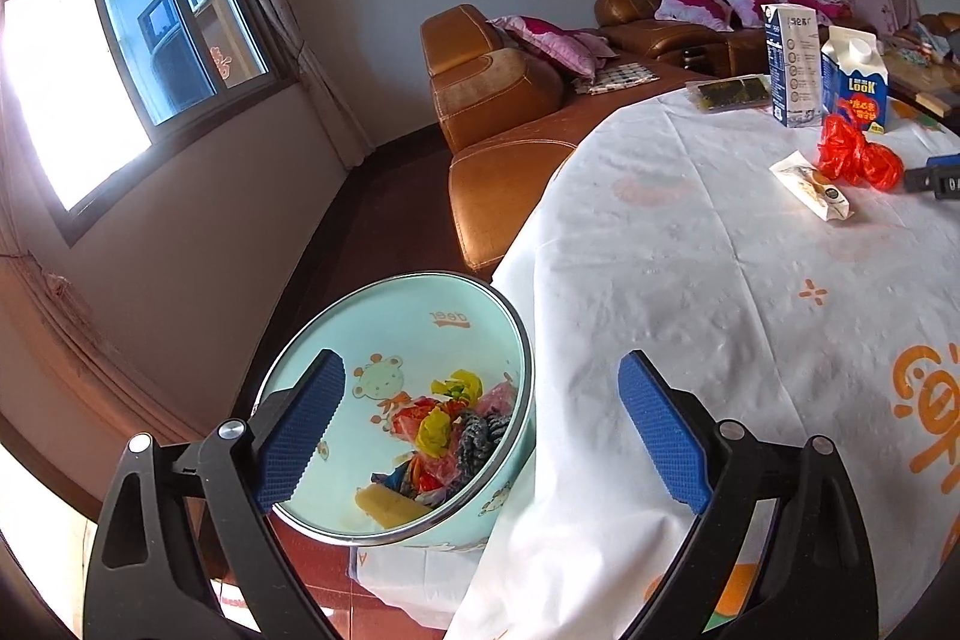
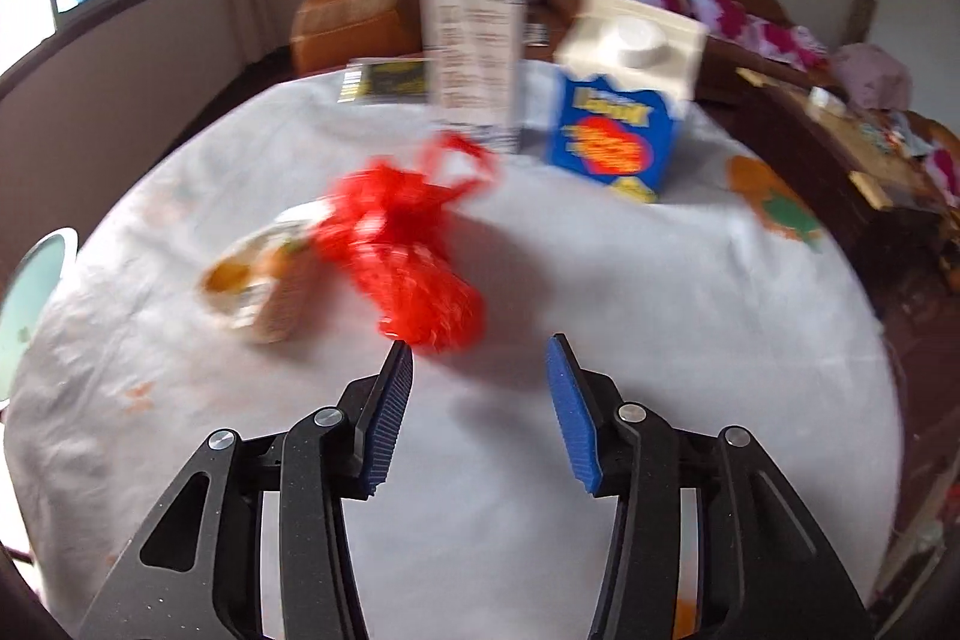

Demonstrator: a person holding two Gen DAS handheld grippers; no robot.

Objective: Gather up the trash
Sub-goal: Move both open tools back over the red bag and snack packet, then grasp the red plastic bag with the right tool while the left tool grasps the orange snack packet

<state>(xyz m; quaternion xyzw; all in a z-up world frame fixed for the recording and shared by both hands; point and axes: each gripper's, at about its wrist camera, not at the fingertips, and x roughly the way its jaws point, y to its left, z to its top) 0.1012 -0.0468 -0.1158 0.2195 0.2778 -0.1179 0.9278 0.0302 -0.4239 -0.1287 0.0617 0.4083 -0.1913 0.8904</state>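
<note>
A pale blue trash bin (image 1: 336, 340) with a metal rim stands beside the round table, holding several crumpled wrappers (image 1: 450, 430). My left gripper (image 1: 480, 370) hangs open over the bin's rim and the tablecloth edge, with nothing between its fingers. On the table lie a red plastic bag (image 2: 402, 244) and a snack wrapper (image 2: 264, 286) to its left. My right gripper (image 2: 480, 349) is open just in front of the red bag, its left fingertip close to the bag and nothing gripped. The right wrist view is blurred. The red bag (image 1: 858, 154) and the wrapper (image 1: 810, 187) also show far right in the left wrist view.
A tall white carton (image 2: 474, 46), a blue carton with a white cap (image 2: 618, 130) and a dark flat packet (image 2: 390, 79) stand behind the bag. The white tablecloth (image 2: 600, 292) covers the round table. A brown leather sofa (image 1: 498, 112) lies beyond, a cluttered side table (image 2: 852, 142) at right.
</note>
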